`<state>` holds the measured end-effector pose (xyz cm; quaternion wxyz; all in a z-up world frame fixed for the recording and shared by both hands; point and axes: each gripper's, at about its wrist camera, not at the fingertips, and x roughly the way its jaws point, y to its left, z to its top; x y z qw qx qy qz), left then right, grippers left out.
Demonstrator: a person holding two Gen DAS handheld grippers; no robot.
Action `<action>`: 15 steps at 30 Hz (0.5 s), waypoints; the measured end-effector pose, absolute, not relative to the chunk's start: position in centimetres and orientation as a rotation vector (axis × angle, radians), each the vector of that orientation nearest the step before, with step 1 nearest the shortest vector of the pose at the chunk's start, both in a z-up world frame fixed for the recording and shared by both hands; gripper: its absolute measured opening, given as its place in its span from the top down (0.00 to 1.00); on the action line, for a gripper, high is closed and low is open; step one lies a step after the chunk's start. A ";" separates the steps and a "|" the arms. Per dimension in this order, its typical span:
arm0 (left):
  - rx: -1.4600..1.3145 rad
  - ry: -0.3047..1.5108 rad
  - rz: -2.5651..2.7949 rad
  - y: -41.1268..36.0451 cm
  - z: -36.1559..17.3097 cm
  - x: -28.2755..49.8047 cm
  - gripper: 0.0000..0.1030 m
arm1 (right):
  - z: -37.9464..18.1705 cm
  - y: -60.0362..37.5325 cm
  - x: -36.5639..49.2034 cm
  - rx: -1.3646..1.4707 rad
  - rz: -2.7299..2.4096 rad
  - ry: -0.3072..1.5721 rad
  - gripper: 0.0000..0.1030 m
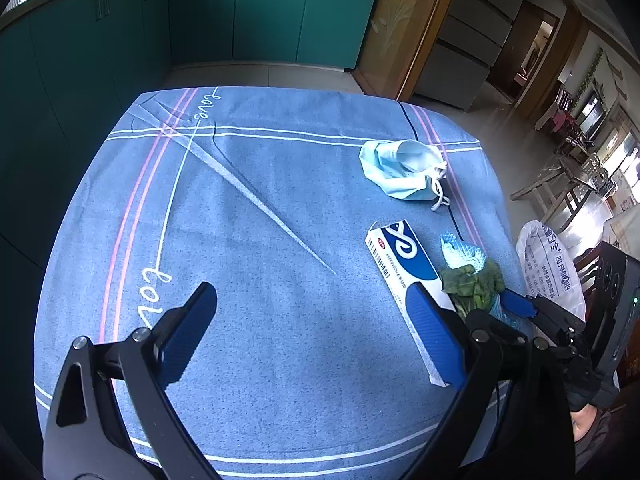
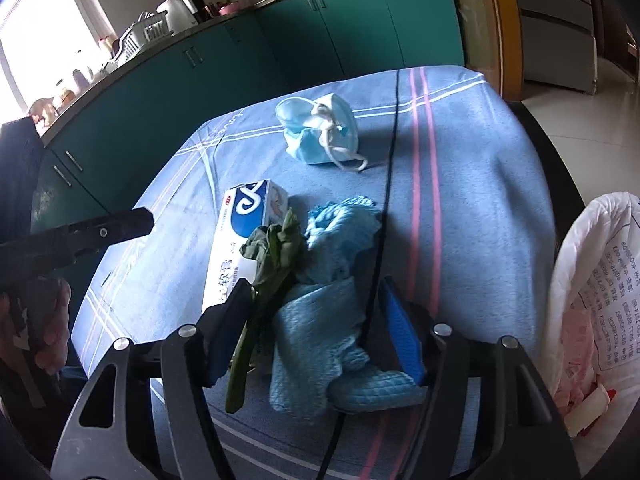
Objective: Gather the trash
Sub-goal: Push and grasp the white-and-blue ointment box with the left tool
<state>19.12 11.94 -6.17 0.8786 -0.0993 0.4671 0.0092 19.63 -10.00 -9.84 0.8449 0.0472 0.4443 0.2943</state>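
With the right tongs (image 2: 316, 328) parted around the blue cloth (image 2: 320, 320) at lower centre, touching the wilted leaf (image 2: 276, 252), and the left tongs (image 1: 316, 332) wide and empty, a centred squeeze on the cloth alone was judged best.

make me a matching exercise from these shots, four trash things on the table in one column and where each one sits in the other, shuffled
Things:
1. face mask
2. box
3. wilted green leaf
4. blue cloth

Places:
A. between the right gripper's open jaws
B. draped partly over the box
C. alone near the table's far end
D. flat on the tablecloth, left of the cloth

Pairs: 1-C, 2-D, 3-B, 4-A
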 end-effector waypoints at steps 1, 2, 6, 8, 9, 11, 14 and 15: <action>-0.208 0.975 0.020 12.0 -6.2 19.1 0.08 | -9.8 -9.9 19.5 0.094 0.624 0.935 0.36; -0.208 0.976 0.020 12.0 -6.2 19.1 0.08 | -9.8 -9.8 19.5 0.092 0.627 0.935 0.36; -0.208 0.981 0.018 12.0 -6.2 19.2 0.08 | -10.0 -9.4 19.5 0.091 0.653 0.949 0.36; -0.205 0.982 0.017 11.9 -6.3 19.2 0.08 | -10.2 -9.2 19.4 0.086 0.662 0.954 0.36; -0.203 0.982 0.017 11.9 -6.3 19.2 0.08 | -10.2 -9.0 19.3 0.088 0.668 0.954 0.36; -0.203 0.982 0.016 11.9 -6.3 19.2 0.08 | -9.9 -8.8 19.0 0.079 0.673 0.943 0.41; -0.203 0.983 0.017 11.9 -6.3 19.2 0.08 | -9.6 -8.7 18.8 0.087 0.692 0.931 0.57; -0.204 0.985 0.017 11.9 -6.3 19.2 0.08 | -9.6 -8.7 18.7 0.089 0.695 0.928 0.58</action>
